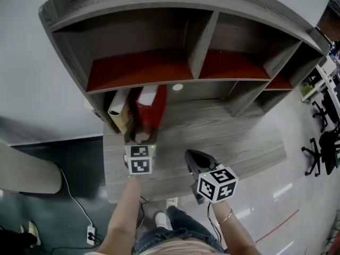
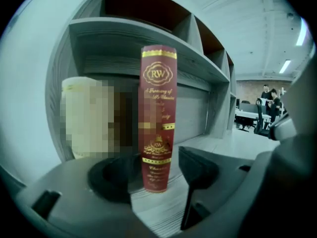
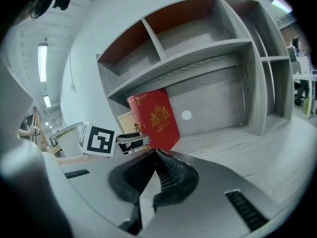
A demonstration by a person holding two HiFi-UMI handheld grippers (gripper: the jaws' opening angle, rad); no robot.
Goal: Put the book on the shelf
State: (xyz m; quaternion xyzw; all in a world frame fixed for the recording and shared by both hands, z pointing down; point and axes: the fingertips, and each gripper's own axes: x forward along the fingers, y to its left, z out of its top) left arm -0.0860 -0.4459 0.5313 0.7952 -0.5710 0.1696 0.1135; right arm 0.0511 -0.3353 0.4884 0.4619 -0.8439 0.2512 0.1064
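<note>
A red book with gold print [image 2: 158, 118] stands upright on the grey desk board [image 1: 234, 142], under the left end of the grey shelf unit [image 1: 191, 78]. My left gripper [image 2: 153, 175] is open around the foot of its spine, and the right pad [image 2: 197, 168] stands apart from it. In the head view the red book [image 1: 151, 106] is just beyond the left gripper [image 1: 141, 138], with a beige book [image 1: 119, 111] leaning to its left. My right gripper [image 1: 195, 161] hovers over the desk to the right, shut and empty. From there the red book [image 3: 156, 118] leans slightly left.
The upper shelf compartments have red back panels [image 1: 135, 68] and hold nothing. A white round dot [image 1: 177, 87] marks the back wall behind the desk. Office chairs [image 1: 324, 142] stand at the right, and a cable with a power strip [image 1: 90, 232] lies on the floor at the left.
</note>
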